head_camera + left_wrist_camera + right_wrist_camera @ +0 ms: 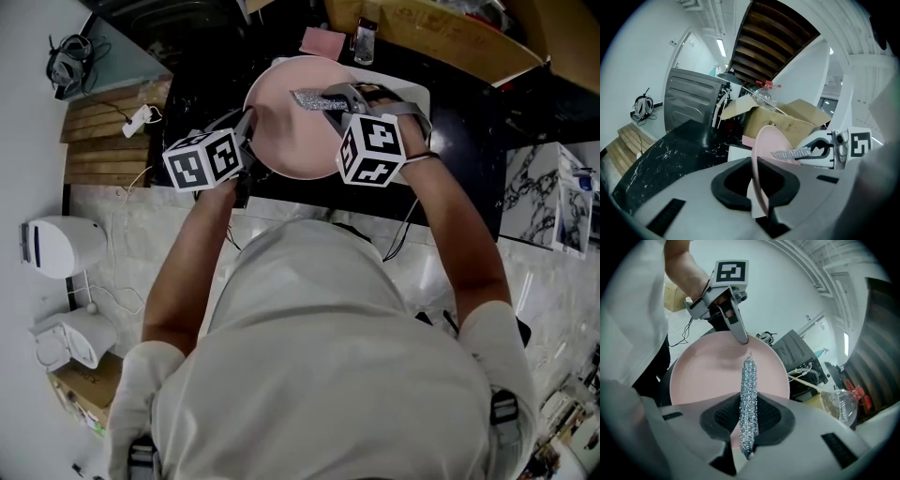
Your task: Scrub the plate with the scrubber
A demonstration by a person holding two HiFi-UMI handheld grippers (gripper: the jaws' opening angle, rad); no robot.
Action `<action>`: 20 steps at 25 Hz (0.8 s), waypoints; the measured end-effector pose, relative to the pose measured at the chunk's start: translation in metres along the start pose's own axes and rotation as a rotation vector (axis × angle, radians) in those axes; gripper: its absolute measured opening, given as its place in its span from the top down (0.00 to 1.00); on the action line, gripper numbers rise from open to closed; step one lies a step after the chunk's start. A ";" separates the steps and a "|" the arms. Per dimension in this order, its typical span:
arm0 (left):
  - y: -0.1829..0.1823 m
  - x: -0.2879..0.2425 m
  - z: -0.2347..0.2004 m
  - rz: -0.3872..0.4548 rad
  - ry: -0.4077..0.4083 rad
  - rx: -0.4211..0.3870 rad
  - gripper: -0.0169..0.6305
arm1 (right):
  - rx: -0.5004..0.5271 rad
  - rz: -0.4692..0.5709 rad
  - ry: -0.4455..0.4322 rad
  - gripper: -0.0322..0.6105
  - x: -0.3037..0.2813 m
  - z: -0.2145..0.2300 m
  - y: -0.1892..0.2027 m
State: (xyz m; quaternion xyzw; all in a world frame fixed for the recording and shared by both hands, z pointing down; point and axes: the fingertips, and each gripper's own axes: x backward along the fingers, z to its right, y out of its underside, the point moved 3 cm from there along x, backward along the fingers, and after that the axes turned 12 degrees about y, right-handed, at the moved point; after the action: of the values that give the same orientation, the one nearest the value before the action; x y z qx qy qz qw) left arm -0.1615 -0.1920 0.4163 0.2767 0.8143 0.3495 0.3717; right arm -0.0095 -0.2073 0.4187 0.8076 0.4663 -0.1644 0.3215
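A pink plate is held up over the dark counter, seen edge-on in the left gripper view as a thin pink rim running between the jaws. My left gripper is shut on the plate's left rim. My right gripper is shut on a silvery glittery scrubber, which sticks out over the plate's face with its tip near the far rim. The scrubber lies across the upper middle of the plate, and in the left gripper view the scrubber rests against the plate's face.
A black marbled counter lies under the plate, with a white board beneath it. A pink sponge and small bottle sit behind. Cardboard box and a clear plastic bottle stand at the back. Wooden steps lie left.
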 end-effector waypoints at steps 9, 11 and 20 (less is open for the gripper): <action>-0.008 -0.002 -0.012 0.020 -0.005 0.032 0.93 | -0.152 -0.007 -0.107 0.83 0.020 -0.061 0.006; -0.008 -0.006 -0.012 0.014 -0.005 0.033 0.93 | -0.194 0.008 -0.137 0.83 0.025 -0.074 0.003; 0.008 -0.031 -0.013 -0.051 -0.015 0.039 0.94 | -0.646 0.148 -0.190 0.83 0.054 -0.073 -0.001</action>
State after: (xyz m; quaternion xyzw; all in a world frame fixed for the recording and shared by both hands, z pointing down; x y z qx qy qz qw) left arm -0.1528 -0.2134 0.4416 0.2657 0.8251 0.3217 0.3810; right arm 0.0147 -0.1230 0.4416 0.6766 0.4026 -0.0590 0.6137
